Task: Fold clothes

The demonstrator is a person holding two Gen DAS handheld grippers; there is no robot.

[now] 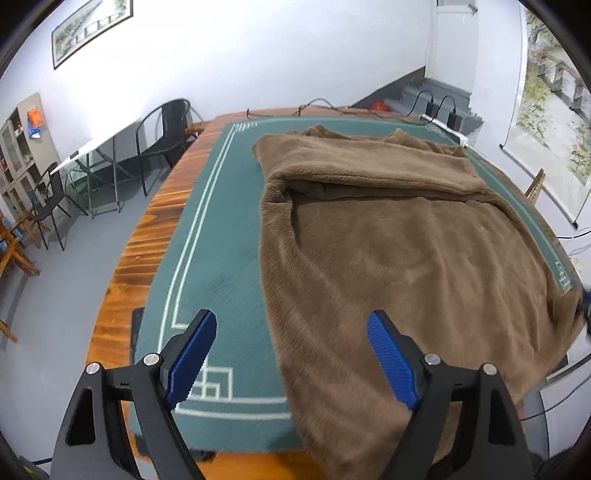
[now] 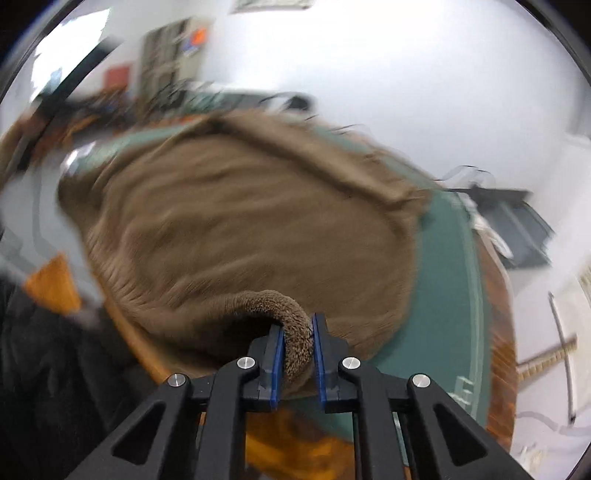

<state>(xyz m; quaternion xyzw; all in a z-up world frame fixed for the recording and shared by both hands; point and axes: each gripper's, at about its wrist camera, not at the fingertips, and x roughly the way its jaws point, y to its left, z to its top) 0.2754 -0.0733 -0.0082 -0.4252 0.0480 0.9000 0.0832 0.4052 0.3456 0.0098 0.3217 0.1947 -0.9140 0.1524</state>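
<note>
Nearest the right wrist camera, a rolled hem of the brown fleece garment [image 2: 236,229] is pinched between the blue pads [image 2: 277,363] of the right gripper [image 2: 298,354], so that one is clamped tight on the fabric. That whole view is badly smeared, so not much finer detail can be made out there.

In the left view, the left gripper [image 1: 291,360] is seen with its blue fingers [image 1: 192,360] spread wide and nothing caught between them. It's held above the near edge of the table, with one finger over the green mat [image 1: 218,229] and the other over the fleece [image 1: 402,258].

Past that, the garment is spread flat across the right part of the mat, with its near edge draped off the front of the wooden table [image 1: 147,229]. Further back, a sleeve is folded across the body of the garment, and the collar end is laid toward the far edge of the mat.

Behind the table, black chairs [image 1: 162,133] and a glass-topped side table [image 1: 92,147] can be seen on the left, a cabinet [image 1: 18,155] against the wall, cables and chargers [image 1: 439,110] at the far right corner, and framed pictures [image 1: 88,29] hung on the white walls.
</note>
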